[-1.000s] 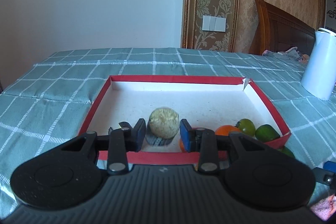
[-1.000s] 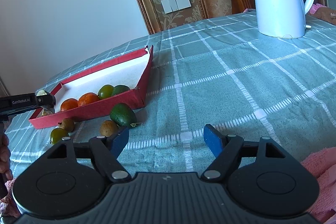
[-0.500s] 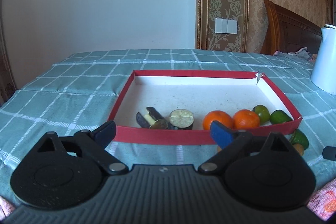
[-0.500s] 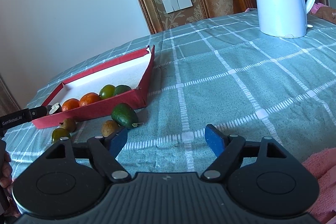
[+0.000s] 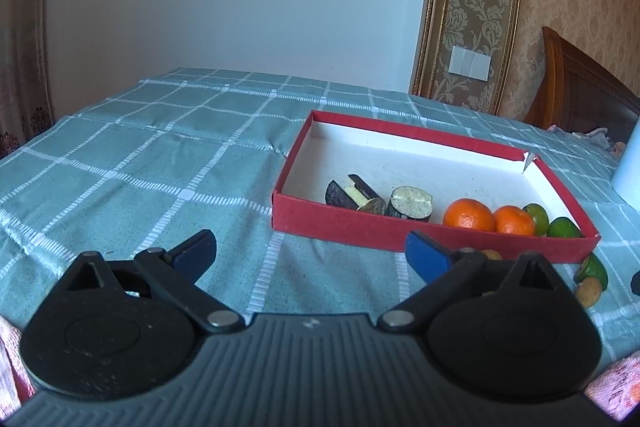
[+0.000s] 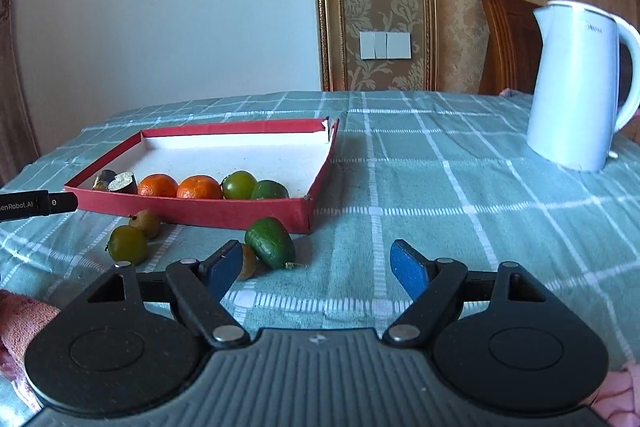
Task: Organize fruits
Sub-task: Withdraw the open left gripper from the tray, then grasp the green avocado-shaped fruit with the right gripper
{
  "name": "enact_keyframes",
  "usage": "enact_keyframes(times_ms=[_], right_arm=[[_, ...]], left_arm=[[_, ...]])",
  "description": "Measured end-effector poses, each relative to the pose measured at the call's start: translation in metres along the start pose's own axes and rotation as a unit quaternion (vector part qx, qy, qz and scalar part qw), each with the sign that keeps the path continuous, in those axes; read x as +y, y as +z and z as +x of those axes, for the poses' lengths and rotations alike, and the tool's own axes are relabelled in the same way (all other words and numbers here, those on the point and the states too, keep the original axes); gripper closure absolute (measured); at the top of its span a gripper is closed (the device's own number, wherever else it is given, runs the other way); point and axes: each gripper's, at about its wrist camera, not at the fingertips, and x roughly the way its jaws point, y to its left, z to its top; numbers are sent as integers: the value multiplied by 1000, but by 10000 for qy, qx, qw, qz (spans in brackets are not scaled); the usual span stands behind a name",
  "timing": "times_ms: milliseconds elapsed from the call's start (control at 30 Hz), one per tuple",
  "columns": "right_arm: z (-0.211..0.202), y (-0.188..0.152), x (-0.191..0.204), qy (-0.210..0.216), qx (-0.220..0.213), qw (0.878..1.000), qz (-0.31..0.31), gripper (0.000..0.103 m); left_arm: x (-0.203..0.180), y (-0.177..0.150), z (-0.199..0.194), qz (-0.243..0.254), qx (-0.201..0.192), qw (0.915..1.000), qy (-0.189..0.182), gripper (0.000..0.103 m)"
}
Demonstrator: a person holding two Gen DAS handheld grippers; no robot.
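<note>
Inside the shallow red cardboard box [image 5: 436, 241] the dark cut fruit halves [image 5: 412, 201] now lie freed beside two oranges [image 6: 199, 187], left gripper [image 5: 310, 253] jaws opening empty, right gripper [image 6: 316, 269] jaws wide near the loose green avocado [image 6: 270, 242] on the counter [image 6: 440, 195].

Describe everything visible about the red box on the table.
The red box is a shallow, open rectangular tray that looks like cardboard, red outside and along the rim, white inside. One far corner is torn open. It lies flat on the teal checked tablecloth. Along its near wall sit cut dark fruit pieces, two oranges and two green fruits; the rest of its floor is bare. More fruit lies outside, by the near wall. Neither gripper touches it.
</note>
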Motion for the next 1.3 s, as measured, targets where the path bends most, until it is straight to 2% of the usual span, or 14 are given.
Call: enact_keyframes(times_ms=[67, 300, 433, 600, 767, 800, 933, 1167, 1233, 1300], right_arm=[[4, 7, 4, -103, 8, 9997, -243, 22], [33, 13, 15, -438, 568, 9935, -880, 22], [33, 10, 31, -72, 493, 9932, -1049, 22], [36, 13, 26, -186, 471, 9944, -927, 22], [44, 16, 21, 87, 565, 9947, -855, 22], [46, 16, 21, 182, 585, 9945, -845, 24], [53, 17, 24, 382, 669, 9931, -881, 48], [58, 14, 34, 554, 756, 9907, -984, 60], [59, 12, 37, 624, 816, 9897, -996, 67], [60, 10, 39, 611, 827, 9895, -1019, 70]], left_arm=[[0, -1, -1, -23, -18, 10000, -39, 2], [4, -1, -3, -150, -65, 9998, -136, 0], [7, 0, -1, -243, -17, 9996, -160, 0], [8, 0, 1, -296, 64, 9994, -147, 0], [8, -1, 0, -301, 41, 9995, -130, 0], [9, -1, 0, -314, 44, 9994, -128, 0], [10, -1, 0, -387, 46, 9991, -142, 0], [13, -1, 0, -454, 40, 9988, -172, 0], [13, -1, 0, -471, 37, 9987, -182, 0], [14, -1, 0, -489, 36, 9986, -190, 0]])
